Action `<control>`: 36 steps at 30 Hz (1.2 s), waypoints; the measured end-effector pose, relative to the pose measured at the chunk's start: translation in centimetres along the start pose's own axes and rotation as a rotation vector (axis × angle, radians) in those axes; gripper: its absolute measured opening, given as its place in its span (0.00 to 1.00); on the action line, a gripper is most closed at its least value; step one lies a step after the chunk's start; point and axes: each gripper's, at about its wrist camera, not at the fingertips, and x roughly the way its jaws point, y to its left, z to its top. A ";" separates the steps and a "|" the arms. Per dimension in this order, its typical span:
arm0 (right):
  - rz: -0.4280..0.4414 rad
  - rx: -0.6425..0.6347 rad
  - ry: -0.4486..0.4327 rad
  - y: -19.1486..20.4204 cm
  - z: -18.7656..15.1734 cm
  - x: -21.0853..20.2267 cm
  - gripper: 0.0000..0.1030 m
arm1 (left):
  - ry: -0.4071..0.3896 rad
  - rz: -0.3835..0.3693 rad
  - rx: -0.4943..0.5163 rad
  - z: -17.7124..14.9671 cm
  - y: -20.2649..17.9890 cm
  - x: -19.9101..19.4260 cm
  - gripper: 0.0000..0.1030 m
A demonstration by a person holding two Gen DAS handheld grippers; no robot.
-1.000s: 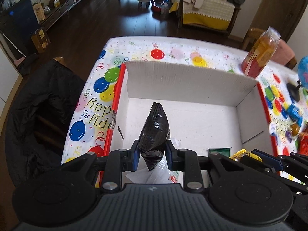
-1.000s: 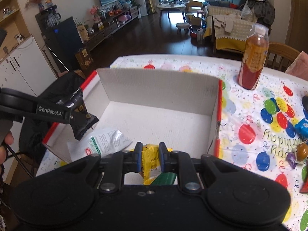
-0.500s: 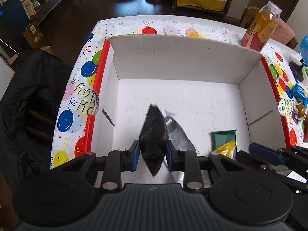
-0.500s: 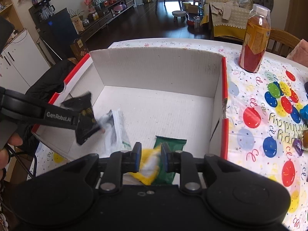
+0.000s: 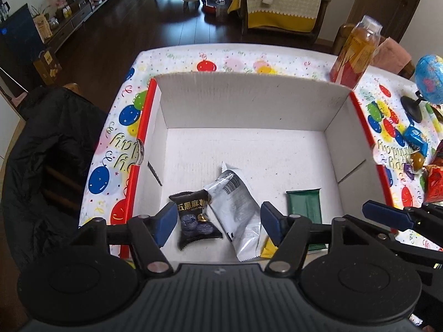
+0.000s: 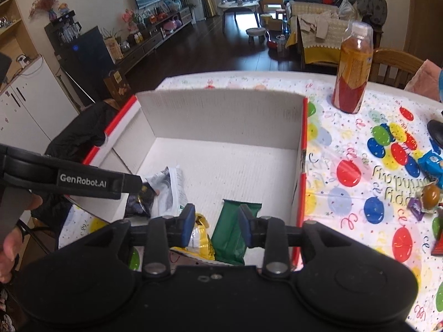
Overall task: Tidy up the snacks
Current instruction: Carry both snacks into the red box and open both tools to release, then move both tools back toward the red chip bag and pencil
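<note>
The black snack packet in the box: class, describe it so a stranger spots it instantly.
Find the white cardboard box with red edges on the balloon tablecloth. Near its left front corner lies the black packet, beside a silver packet. Only it is black with gold characters.

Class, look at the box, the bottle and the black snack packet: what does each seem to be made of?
Box: corrugated cardboard, matte white inside; fluted ribbing shows.
Bottle: clear plastic, probably; amber drink shows through, printed label.
Black packet: glossy plastic film, likely; crimped end, sheen.

Drink bottle [image 6: 353, 69] upright beside a globe [image 5: 430, 78] (blue)
</note>
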 end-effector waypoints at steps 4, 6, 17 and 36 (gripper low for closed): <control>0.003 0.003 -0.028 -0.3 0.1 -1.6 0.39 | -0.029 -0.001 -0.005 -0.5 -0.3 -1.4 0.64; 0.006 0.008 -0.040 -0.5 0.0 -2.3 0.42 | -0.043 -0.002 -0.007 -0.7 -0.6 -2.2 0.69; 0.030 0.009 -0.104 -1.4 -0.8 -6.9 0.59 | -0.117 -0.033 0.006 -2.4 -2.9 -6.1 0.71; 0.052 0.033 -0.195 -8.2 -3.7 -14.5 0.83 | -0.203 -0.078 0.052 -4.7 -12.2 -9.8 0.83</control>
